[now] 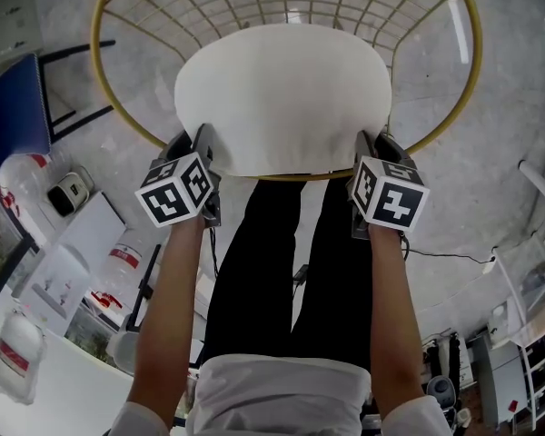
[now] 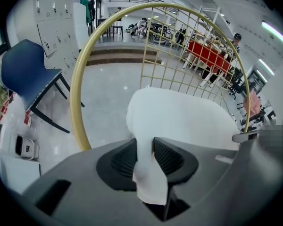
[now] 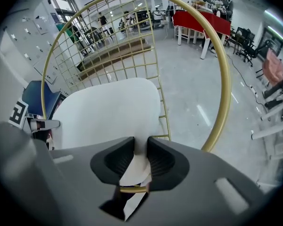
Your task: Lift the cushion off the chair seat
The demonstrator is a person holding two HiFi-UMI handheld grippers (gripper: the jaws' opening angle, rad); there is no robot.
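A white round cushion lies in the gold wire chair, seen from above in the head view. My left gripper is shut on the cushion's near left edge, and the white fabric is pinched between its black pads. At the near right edge my right gripper is shut on the cushion as well, its pads squeezing a fold of fabric. The cushion bulges upward beyond the left jaws. In the right gripper view the cushion sits against the wire back.
The gold hoop rim and wire grid back ring the cushion. A blue chair stands to the left on the pale floor. White boxes and bottles lie at the lower left. The person's dark trousers stand at the chair's front.
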